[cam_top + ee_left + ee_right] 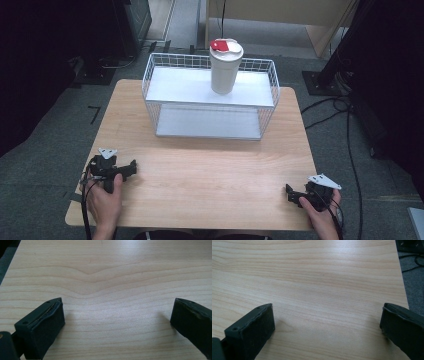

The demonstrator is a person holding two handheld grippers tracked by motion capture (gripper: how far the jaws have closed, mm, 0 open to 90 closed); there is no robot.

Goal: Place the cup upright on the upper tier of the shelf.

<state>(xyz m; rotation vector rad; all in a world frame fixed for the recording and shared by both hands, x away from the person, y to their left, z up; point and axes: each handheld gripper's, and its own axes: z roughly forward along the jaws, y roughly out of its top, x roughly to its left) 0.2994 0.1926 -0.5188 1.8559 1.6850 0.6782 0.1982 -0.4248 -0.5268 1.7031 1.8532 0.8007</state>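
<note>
Wooden table (pixel 210 170): bare wood lies between the near edge and the wire rack (pixel 210 97).
Left gripper (pixel 131 168) and right gripper (pixel 290 192) rest at the near corners, jaws apart; white cup (pixel 225 67) stands on the rack's top shelf, well apart.

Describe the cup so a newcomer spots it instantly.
At the far side of the wooden table stands a white two-tier wire rack. On its top shelf, right of centre, the tall white cup stands upright; its red-and-white lid is the scene's sole red.

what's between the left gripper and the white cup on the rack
Bare table in the high view, then the wire rack's front; left gripper, cup.
</note>
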